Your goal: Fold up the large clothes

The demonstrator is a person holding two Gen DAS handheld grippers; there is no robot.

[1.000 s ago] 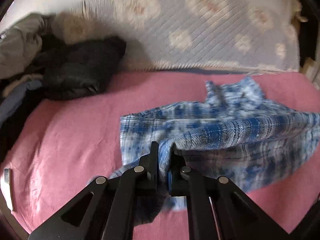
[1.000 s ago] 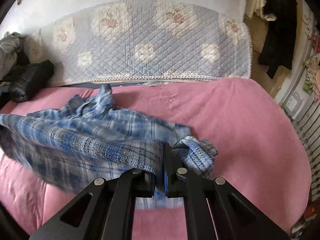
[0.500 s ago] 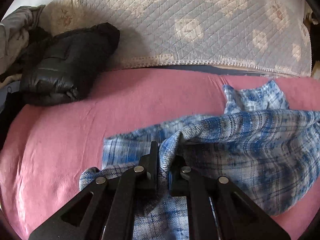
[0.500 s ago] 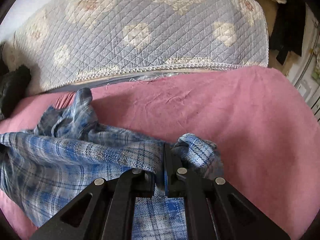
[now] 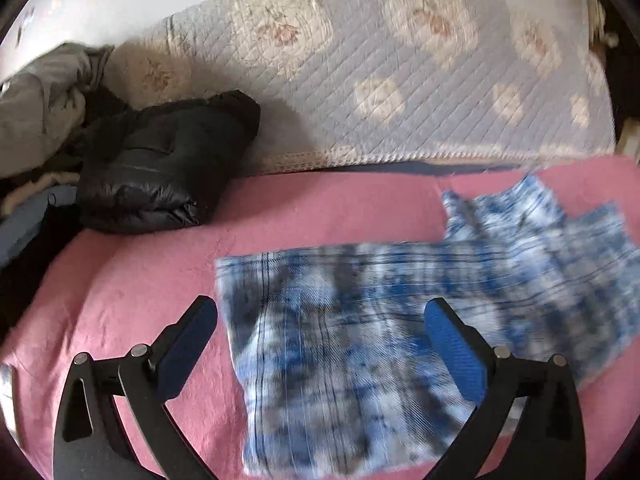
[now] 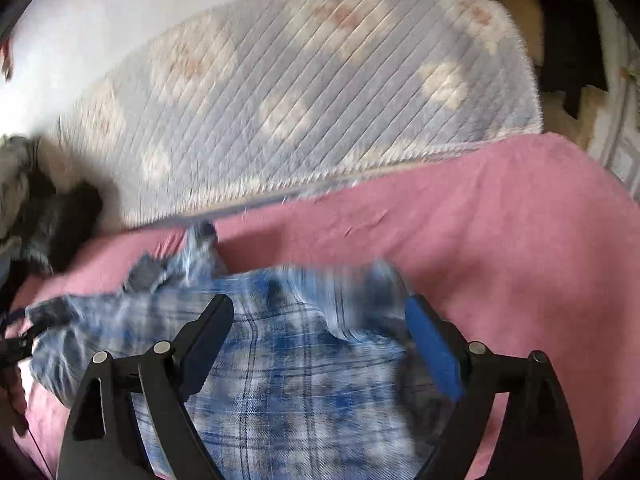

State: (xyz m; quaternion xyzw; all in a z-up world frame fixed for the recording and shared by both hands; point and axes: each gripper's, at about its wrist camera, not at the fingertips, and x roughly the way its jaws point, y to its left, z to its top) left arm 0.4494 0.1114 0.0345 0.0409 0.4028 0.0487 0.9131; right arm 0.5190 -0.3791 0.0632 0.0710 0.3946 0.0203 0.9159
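The shirt [image 5: 360, 344], blue and white plaid, lies on the pink bed [image 5: 140, 272], blurred in both views. In the left wrist view it spreads from between the fingers off to the right, with 1 straight edge on its left side and a crumpled part at its far right end. The left gripper [image 5: 320, 320] hangs over it with its jaws opening, spread wide, the blue pads [image 5: 456, 352] clear of the cloth; the shirt shows in the gap between them but is not pinched. In the right wrist view the shirt [image 6: 288, 380] fills the near part of the picture and trails to the left, a bunched bit reaching toward the far edge of the bed [image 6: 500, 240]. The right gripper [image 6: 320, 316] is likewise above it, its jaws opening and spread, with cloth below the gap and neither pad [image 6: 432, 352] pressing on it. Farther off, at the left of the bed, a black puffer jacket [image 5: 160, 172] sits folded, just beside a heap of grey and tan clothes [image 5: 44, 104]. Beyond the bed a quilt [image 5: 400, 80] in pale blue with flower patches stands against the white wall [image 6: 200, 0].
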